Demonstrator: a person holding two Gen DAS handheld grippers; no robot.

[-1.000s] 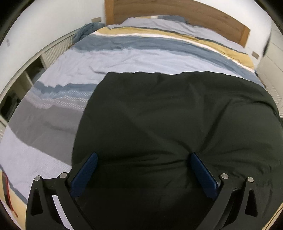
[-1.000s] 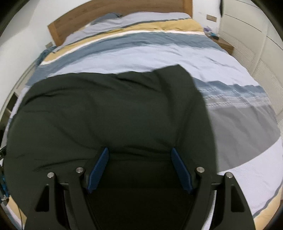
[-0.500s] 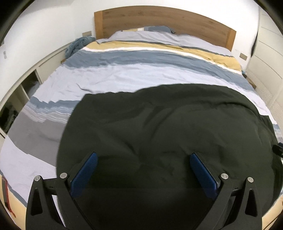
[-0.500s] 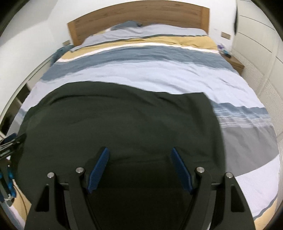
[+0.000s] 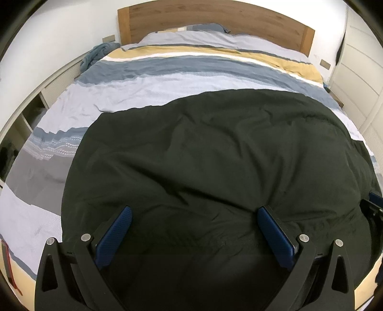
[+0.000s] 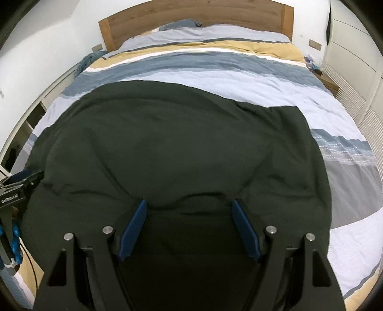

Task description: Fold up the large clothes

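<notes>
Fingers of your left gripper (image 5: pixel 195 229) and right gripper (image 6: pixel 190 226) stand apart, clamping nothing. Your dark garment (image 5: pixel 215 155) lies under both, spreading toward twelve o'clock on the striped duvet (image 5: pixel 167 79), long axis nine-to-three, both equally near.

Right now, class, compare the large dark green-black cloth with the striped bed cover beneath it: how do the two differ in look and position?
The dark green-black cloth is one plain colour; the striped bed cover carries bands of grey, blue, white and yellow. The cloth lies on top at the near end of the bed; the cover runs beyond it up to the wooden headboard. The cloth bulges into soft humps; the cover lies flatter. Both are wrinkled fabric.
</notes>
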